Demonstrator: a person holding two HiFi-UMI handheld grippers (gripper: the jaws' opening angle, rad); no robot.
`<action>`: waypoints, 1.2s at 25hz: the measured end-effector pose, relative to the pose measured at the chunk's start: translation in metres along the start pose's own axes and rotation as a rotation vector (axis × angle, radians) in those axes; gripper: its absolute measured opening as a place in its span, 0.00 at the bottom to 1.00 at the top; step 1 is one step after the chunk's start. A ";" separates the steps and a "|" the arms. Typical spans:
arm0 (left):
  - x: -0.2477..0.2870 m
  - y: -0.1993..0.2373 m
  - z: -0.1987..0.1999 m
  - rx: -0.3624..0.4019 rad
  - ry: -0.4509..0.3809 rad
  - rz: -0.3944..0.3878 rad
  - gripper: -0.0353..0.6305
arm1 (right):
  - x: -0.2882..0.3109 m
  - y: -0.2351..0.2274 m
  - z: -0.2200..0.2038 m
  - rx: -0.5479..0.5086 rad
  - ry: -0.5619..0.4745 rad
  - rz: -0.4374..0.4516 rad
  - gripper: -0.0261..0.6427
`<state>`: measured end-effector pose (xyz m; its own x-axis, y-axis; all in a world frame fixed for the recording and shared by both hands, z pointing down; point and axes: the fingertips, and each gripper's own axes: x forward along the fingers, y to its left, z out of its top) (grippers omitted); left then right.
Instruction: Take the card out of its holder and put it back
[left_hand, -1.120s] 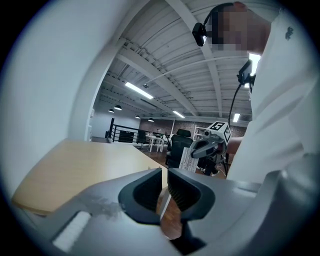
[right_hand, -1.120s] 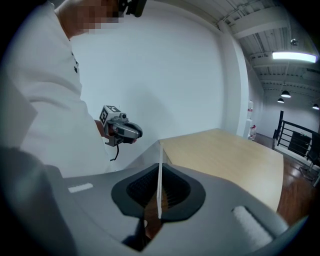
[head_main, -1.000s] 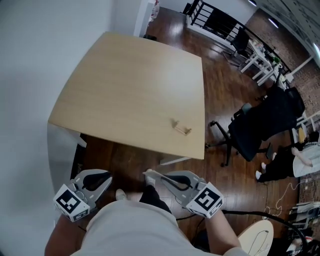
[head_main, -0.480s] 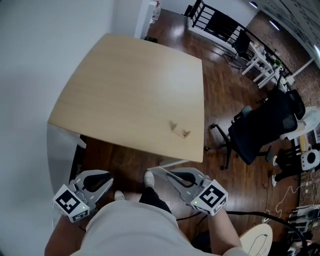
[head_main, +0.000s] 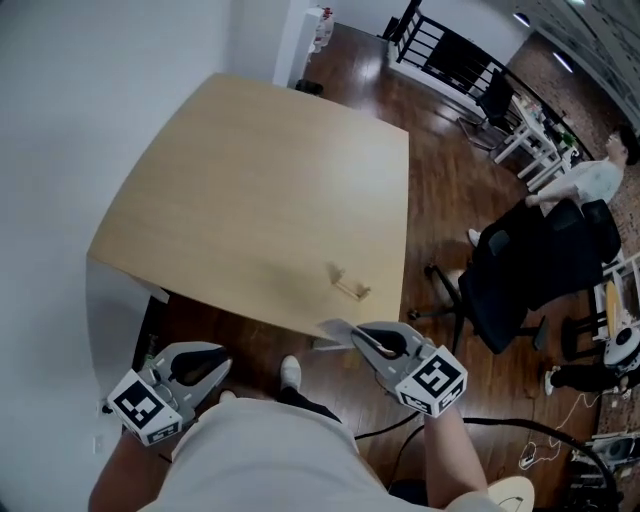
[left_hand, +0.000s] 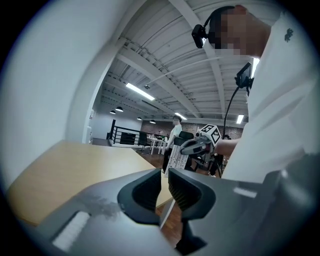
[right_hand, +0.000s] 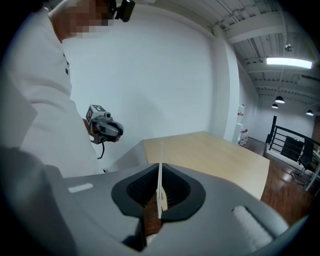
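A small wooden card holder (head_main: 348, 284) stands empty near the front right edge of the light wood table (head_main: 250, 180). My right gripper (head_main: 355, 338) hovers just off that edge, below the holder, shut on a thin white card (head_main: 335, 328). The card sticks out toward the left. In the right gripper view the card (right_hand: 160, 175) stands edge-on between the pads. My left gripper (head_main: 215, 358) hangs low at the left, off the table. Its jaws (left_hand: 164, 185) stand a narrow gap apart with nothing between them. The left gripper view shows the card (left_hand: 176, 157) held out to the side.
A black office chair (head_main: 530, 260) stands on the wood floor right of the table. A person (head_main: 590, 180) stands farther right by white desks. A black railing (head_main: 450, 55) runs along the back. A white wall borders the table's left side.
My right gripper has carried the card forward and up, from near my body to the table's front edge below the holder. The left gripper has hardly moved.
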<state>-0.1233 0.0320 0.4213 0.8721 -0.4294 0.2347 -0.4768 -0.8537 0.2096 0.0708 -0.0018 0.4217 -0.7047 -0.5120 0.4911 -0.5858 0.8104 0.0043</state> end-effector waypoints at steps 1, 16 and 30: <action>0.008 0.001 0.002 0.000 0.001 0.004 0.13 | -0.001 -0.012 -0.001 -0.004 0.000 -0.001 0.07; 0.094 0.024 0.023 -0.027 -0.005 0.116 0.13 | 0.024 -0.154 -0.036 -0.009 0.035 0.040 0.07; 0.125 0.032 0.026 -0.064 0.027 0.180 0.13 | 0.061 -0.203 -0.090 0.046 0.090 0.079 0.07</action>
<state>-0.0264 -0.0567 0.4325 0.7691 -0.5650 0.2989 -0.6318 -0.7427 0.2218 0.1825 -0.1716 0.5287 -0.7116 -0.4180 0.5647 -0.5495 0.8320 -0.0765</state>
